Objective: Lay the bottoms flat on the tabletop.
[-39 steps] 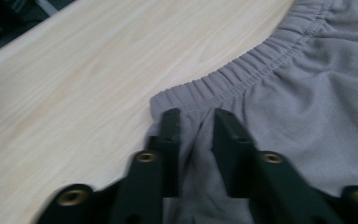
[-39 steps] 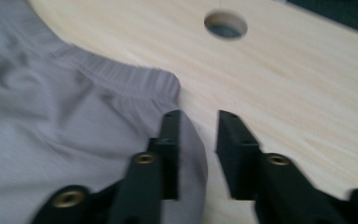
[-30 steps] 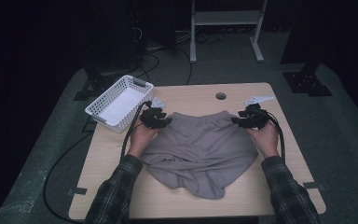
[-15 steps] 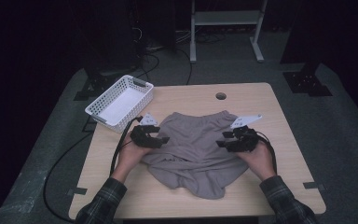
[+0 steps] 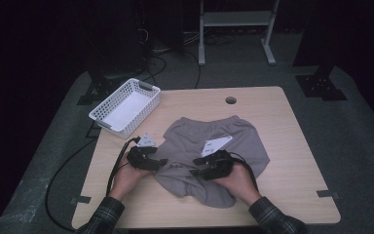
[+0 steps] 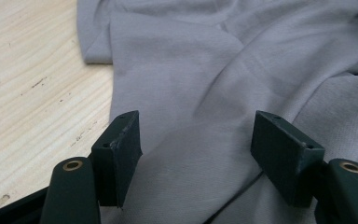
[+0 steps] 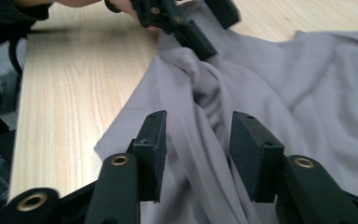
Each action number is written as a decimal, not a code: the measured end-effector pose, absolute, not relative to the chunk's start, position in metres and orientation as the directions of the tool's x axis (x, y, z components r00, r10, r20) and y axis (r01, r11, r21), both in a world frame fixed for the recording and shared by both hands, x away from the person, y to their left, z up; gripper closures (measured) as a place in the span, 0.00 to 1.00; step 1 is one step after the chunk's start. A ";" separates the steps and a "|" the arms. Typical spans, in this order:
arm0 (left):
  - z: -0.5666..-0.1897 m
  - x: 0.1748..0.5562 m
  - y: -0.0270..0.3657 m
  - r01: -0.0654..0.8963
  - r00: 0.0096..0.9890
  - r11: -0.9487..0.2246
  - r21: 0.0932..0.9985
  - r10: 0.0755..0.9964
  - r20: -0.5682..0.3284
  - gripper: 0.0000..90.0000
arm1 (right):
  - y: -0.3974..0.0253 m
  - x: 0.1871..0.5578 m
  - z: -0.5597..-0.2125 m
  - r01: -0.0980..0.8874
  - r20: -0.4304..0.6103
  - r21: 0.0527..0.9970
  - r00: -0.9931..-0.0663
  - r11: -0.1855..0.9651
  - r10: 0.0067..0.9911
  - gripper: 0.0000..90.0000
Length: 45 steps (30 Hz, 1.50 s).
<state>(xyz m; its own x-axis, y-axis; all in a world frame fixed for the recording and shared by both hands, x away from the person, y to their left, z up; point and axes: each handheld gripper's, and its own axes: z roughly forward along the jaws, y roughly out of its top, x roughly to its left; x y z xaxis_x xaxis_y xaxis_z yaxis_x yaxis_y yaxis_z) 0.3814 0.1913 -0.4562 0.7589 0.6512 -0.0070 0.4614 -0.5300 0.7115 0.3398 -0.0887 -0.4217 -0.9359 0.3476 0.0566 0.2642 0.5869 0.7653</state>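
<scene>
High view showed both forearms entering from the bottom edge, hands angled inward over the grey shorts [image 5: 214,146] at the frame's center. The left gripper [image 5: 161,163] sat at the shorts' left edge, jaws spread wide over the cloth. The right gripper [image 5: 196,171] hovered lower center, jaws parted, gripping nothing.

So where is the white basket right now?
In the high view the white basket sits at the table's far-left corner, partly overhanging the edge, up and left of the grey shorts and beyond the left gripper.
</scene>
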 end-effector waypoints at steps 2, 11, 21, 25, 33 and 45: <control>-0.459 0.382 0.191 0.464 0.758 -0.529 0.711 0.652 -0.010 0.36 | -0.077 0.341 -0.424 0.251 0.050 0.755 -0.943 0.606 0.328 0.66; -0.463 0.385 0.193 0.483 0.751 -0.513 0.710 0.659 -0.036 0.30 | -0.056 0.347 -0.438 0.211 0.002 0.736 -0.951 0.643 0.309 0.96; -0.463 0.385 0.193 0.483 0.756 -0.517 0.707 0.654 -0.038 0.28 | -0.084 0.335 -0.421 0.176 -0.049 0.766 -0.943 0.618 0.329 0.99; -0.464 0.384 0.190 0.479 0.760 -0.522 0.706 0.649 -0.036 0.28 | -0.099 0.335 -0.416 0.186 -0.054 0.773 -0.933 0.607 0.355 0.99; -0.467 0.384 0.191 0.469 0.746 -0.603 0.645 0.662 0.076 0.29 | -0.132 0.328 -0.392 0.191 -0.060 0.822 -0.908 0.537 0.414 0.99; -0.467 0.385 0.194 0.486 0.736 -0.594 0.641 0.673 0.066 0.29 | -0.209 0.327 -0.387 0.262 -0.073 0.835 -0.818 0.483 0.570 0.99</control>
<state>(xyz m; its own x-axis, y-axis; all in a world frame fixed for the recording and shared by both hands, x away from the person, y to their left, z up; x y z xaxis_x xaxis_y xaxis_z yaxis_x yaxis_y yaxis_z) 0.3854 0.1939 -0.4668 0.7364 0.6733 0.0661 0.4857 -0.5941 0.6412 0.3270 -0.2087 -0.3869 -0.8181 0.5704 -0.0731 0.2623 0.4833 0.8352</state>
